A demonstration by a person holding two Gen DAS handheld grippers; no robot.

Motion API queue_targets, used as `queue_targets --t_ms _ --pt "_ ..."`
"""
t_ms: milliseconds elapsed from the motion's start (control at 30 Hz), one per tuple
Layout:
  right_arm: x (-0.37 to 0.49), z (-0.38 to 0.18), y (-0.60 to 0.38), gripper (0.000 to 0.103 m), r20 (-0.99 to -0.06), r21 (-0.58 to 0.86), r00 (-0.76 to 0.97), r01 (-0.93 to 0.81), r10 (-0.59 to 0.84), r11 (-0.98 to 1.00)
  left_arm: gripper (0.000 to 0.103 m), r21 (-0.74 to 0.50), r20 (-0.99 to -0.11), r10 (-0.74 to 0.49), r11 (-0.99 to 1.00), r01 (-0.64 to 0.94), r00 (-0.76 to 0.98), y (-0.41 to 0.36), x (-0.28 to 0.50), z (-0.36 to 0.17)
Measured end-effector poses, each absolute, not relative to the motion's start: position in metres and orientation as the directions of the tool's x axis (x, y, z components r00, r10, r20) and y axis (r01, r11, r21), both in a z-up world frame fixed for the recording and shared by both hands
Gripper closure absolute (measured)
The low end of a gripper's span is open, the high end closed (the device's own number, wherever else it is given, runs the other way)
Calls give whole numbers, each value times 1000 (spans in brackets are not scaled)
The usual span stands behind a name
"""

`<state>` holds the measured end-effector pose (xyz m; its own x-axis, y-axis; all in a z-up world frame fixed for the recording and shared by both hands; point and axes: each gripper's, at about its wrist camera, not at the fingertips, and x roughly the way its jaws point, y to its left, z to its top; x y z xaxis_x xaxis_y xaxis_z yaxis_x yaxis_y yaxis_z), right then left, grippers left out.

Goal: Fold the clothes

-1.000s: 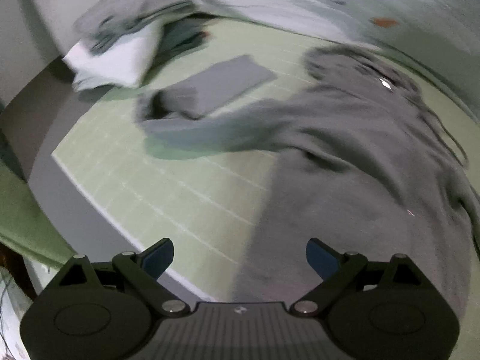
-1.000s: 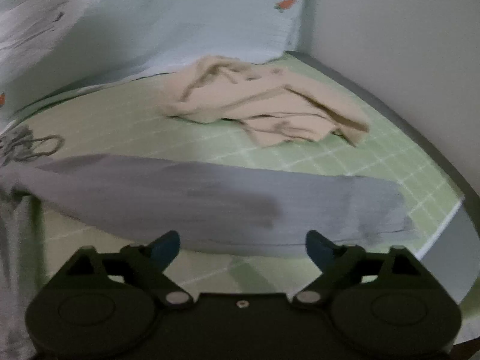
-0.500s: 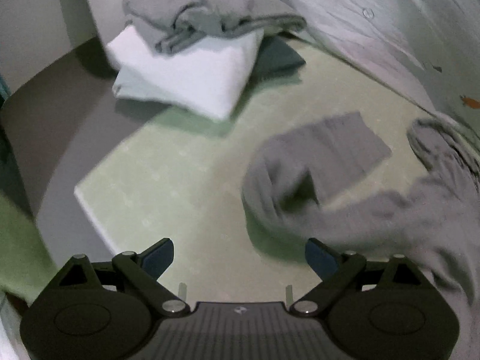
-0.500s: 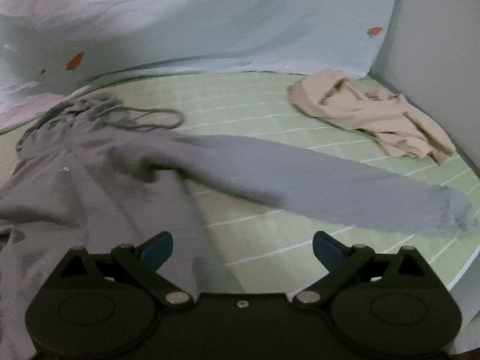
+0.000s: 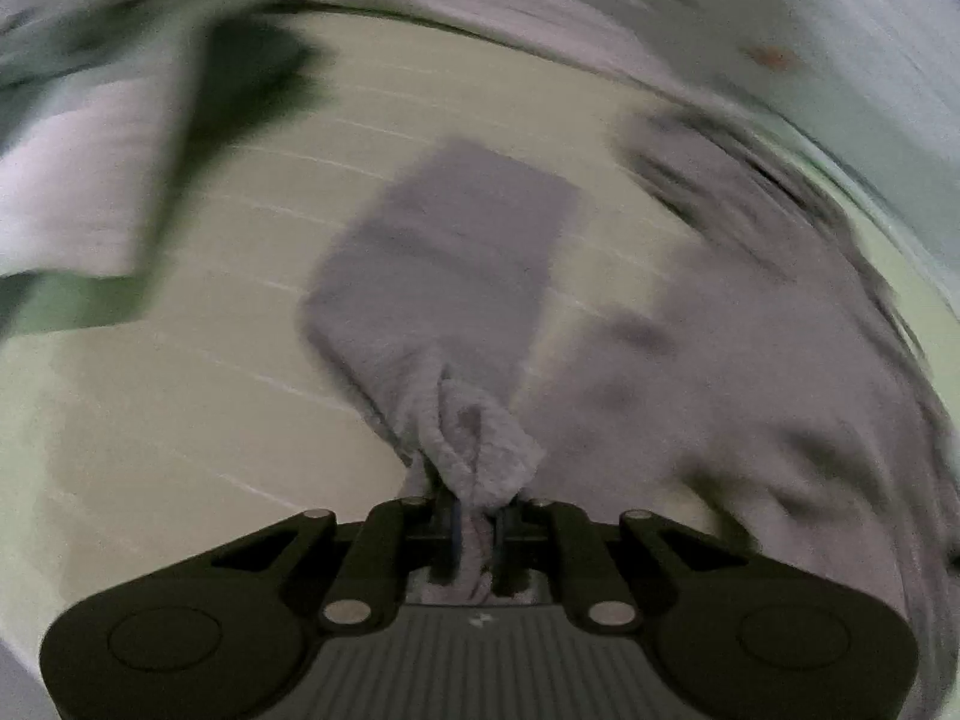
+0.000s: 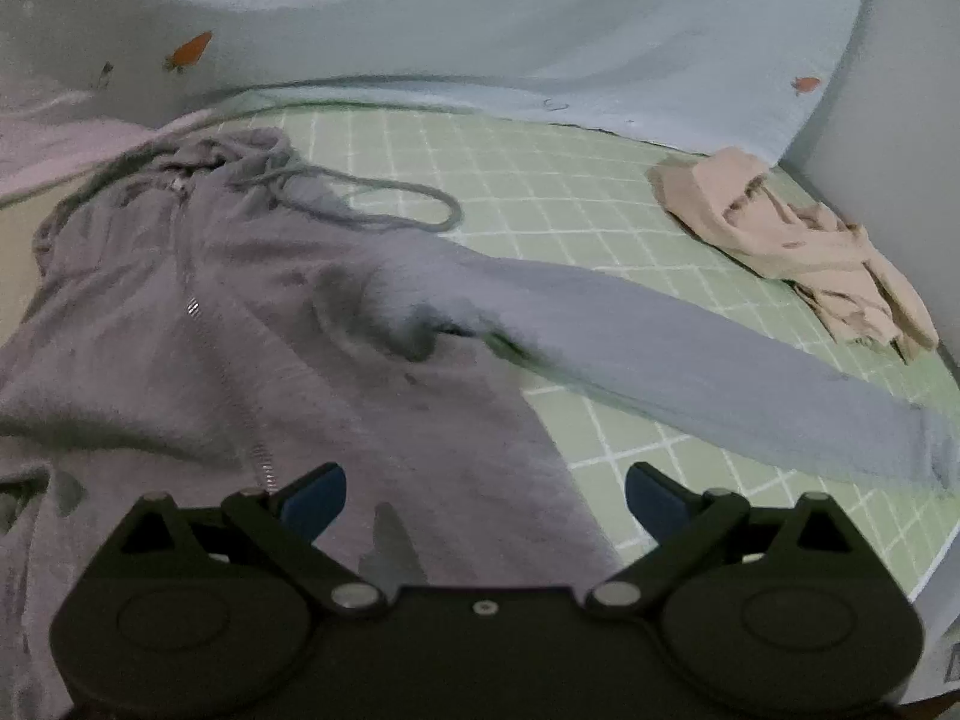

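Observation:
A grey zip-up hoodie (image 6: 252,330) lies spread on the green checked bed sheet (image 6: 540,180), hood and drawstring toward the back. One sleeve (image 6: 690,372) stretches out to the right. My right gripper (image 6: 486,489) hovers open above the hoodie's lower body, with nothing between its blue pads. In the blurred left wrist view, my left gripper (image 5: 477,516) is shut on a bunched fold of the other grey sleeve (image 5: 444,276), lifted off the sheet. The hoodie body (image 5: 750,372) lies to its right.
A crumpled beige garment (image 6: 792,246) lies at the back right near the wall. A pale blue blanket with small orange prints (image 6: 540,30) is piled along the back. A blurred stack of white and dark folded clothes (image 5: 90,192) sits at the left.
My left gripper went from open above the sheet to shut on the grey sleeve, and its view swung right. My right gripper drifted left over the hoodie body, staying open.

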<state>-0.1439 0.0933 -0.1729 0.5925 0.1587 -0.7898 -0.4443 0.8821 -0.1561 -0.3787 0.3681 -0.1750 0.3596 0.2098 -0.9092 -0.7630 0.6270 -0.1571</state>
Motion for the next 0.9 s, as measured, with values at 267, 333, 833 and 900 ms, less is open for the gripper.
queue_targets --t_ms 267,333,833,900 --pt "-142 -172 100 2 -799 -156 580 -453 158 878 27 -378 -834 88 626 -682 544 389 -396 -146" --pt "-141 -174 99 2 -806 -153 572 -453 154 879 27 -408 -815 146 543 -734 561 412 -410 -142" --pt "-147 -183 108 2 -833 -181 537 -492 133 852 28 -19 -888 380 532 -847 259 462 -343 -201" --pt "-148 -184 110 2 -835 -187 535 -498 130 847 44 -3 -874 406 545 -838 267 459 -341 -200"
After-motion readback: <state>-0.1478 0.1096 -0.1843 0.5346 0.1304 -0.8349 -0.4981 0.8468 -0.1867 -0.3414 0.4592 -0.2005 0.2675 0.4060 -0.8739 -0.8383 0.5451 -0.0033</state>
